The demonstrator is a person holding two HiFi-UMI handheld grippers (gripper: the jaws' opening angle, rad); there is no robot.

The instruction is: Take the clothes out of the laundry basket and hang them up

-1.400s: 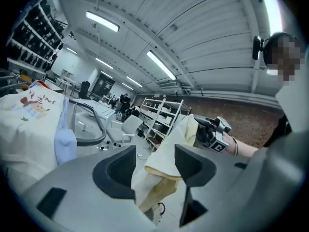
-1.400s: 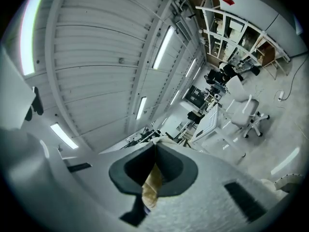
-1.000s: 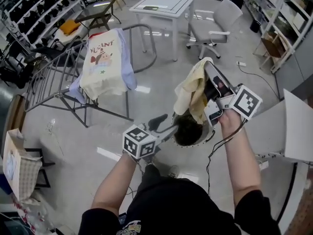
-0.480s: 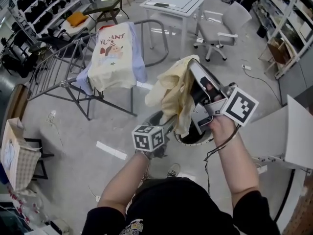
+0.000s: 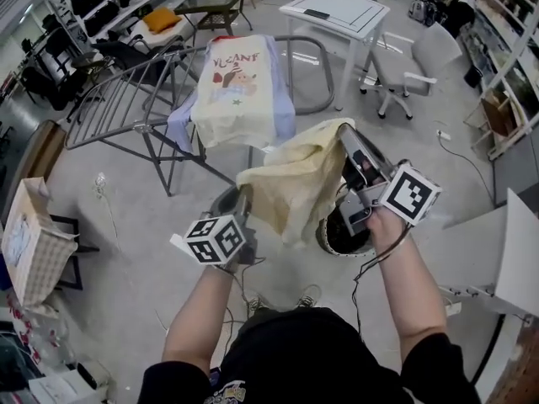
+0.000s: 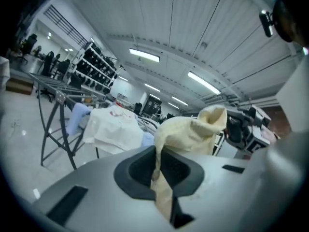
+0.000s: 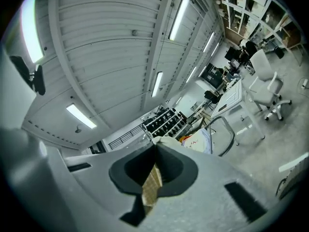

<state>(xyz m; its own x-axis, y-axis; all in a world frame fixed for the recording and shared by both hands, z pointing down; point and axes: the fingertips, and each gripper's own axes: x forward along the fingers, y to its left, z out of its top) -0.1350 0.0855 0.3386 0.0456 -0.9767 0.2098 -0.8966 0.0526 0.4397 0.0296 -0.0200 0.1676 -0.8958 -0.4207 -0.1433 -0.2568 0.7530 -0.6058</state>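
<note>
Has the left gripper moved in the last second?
Yes. The left gripper has swung left, away from the laundry basket and toward the drying rack. Its jaws have just closed on the yellow garment.

right gripper (image 7: 155, 151): jaws pressed tight together on the cloth (image 7: 151, 187)
cloth: a thin yellow strip
chair (image 7: 268, 93): white, far away on the floor
lights (image 7: 179, 11): long, up on the ceiling

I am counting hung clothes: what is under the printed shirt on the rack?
A blue garment shows at both sides under the shirt. The shirt covers its middle and the rack bars there.
</note>
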